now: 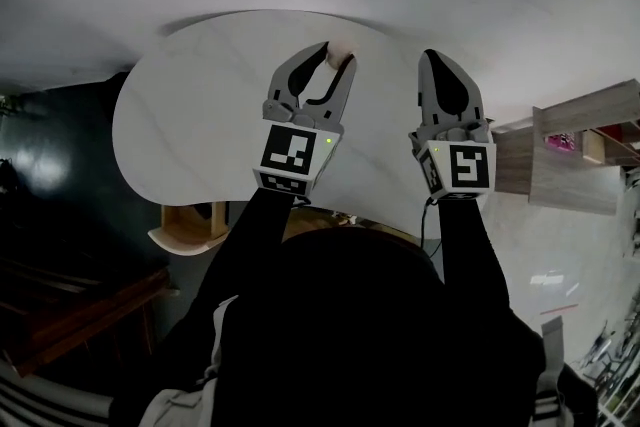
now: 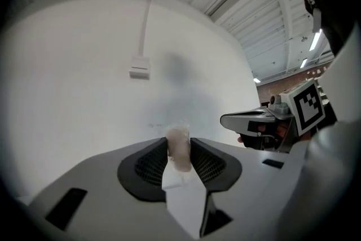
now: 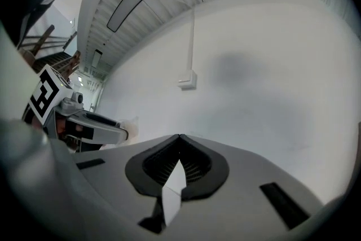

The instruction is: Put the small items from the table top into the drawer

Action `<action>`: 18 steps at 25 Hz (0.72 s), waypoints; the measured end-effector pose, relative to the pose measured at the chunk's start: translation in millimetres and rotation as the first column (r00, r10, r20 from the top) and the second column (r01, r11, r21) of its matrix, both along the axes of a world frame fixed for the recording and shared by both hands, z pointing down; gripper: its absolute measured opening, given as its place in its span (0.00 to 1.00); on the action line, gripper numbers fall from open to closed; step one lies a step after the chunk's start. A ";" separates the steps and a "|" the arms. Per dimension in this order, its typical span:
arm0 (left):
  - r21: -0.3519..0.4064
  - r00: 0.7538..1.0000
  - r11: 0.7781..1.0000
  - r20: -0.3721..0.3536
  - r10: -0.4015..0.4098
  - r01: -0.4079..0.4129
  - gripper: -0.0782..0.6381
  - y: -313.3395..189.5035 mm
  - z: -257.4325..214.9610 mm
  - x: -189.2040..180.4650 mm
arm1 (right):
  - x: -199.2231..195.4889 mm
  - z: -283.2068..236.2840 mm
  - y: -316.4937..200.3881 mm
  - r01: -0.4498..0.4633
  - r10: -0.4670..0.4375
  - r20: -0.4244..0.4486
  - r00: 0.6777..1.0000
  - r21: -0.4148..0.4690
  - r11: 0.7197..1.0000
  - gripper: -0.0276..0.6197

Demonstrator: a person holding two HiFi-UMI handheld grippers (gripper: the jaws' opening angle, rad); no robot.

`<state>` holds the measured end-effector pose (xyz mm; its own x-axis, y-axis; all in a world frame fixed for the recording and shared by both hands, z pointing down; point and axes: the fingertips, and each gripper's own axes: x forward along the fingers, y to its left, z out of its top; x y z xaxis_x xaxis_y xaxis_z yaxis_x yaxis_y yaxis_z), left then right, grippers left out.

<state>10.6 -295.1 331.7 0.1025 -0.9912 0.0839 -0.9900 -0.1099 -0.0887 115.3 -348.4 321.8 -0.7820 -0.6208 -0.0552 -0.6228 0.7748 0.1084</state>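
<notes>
Upper centre of the frame, the left tool (image 1: pixel 335 65) pinches a small pale item (image 1: pixel 338 48) over the tabletop (image 1: pixel 200 105), the right tool (image 1: pixel 432 57) clenched empty; that narrow tip grip could slip mid-carry.

The left hand-held gripper (image 1: pixel 335 55) and the right hand-held gripper (image 1: pixel 432 63), at the centre of the head view, have light grey plastic shells with curved, tapering jaws lined in black. Each carries a white cube printed with black square markers, the left cube (image 1: pixel 290 155) and the right cube (image 1: pixel 466 165), with a small green light (image 1: pixel 328 141) near a top corner. A thin black cable (image 1: pixel 427 215) runs from under the right cube. Black sleeves (image 1: pixel 250 235) reach up to the cubes. In the gripper views the pads (image 2: pixel 149 166) are black and finely ribbed, and black rectangular slots (image 3: pixel 285 206) are cut into the grey shell. At lower left of the head view the dark garment (image 1: pixel 380 345) shows a pale panel (image 1: pixel 185 405).
</notes>
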 end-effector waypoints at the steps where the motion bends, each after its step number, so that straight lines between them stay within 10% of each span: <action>1: -0.003 1.000 1.000 0.001 -0.023 0.023 0.30 7.4 0.8 -10.4 | -12.4 1.4 5.0 0.025 -0.025 -0.003 1.000 -0.002 1.000 0.08; 8: -0.017 0.975 0.975 0.011 -0.223 0.223 0.30 77.7 0.8 -98.5 | -114.1 2.2 56.8 0.227 -0.227 0.001 0.974 -0.021 0.974 0.08; 18: -0.029 0.879 0.878 0.041 -0.476 0.477 0.30 218.9 -4.8 -212.9 | -254.4 -0.8 184.9 0.516 -0.516 -0.001 0.857 -0.021 0.857 0.08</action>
<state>-202.3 -76.2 326.9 -0.3848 -0.9156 0.1168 -0.9202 0.3707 -0.1257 -139.1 -163.4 320.9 -0.9907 -0.1295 -0.0412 -0.1328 0.9868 0.0929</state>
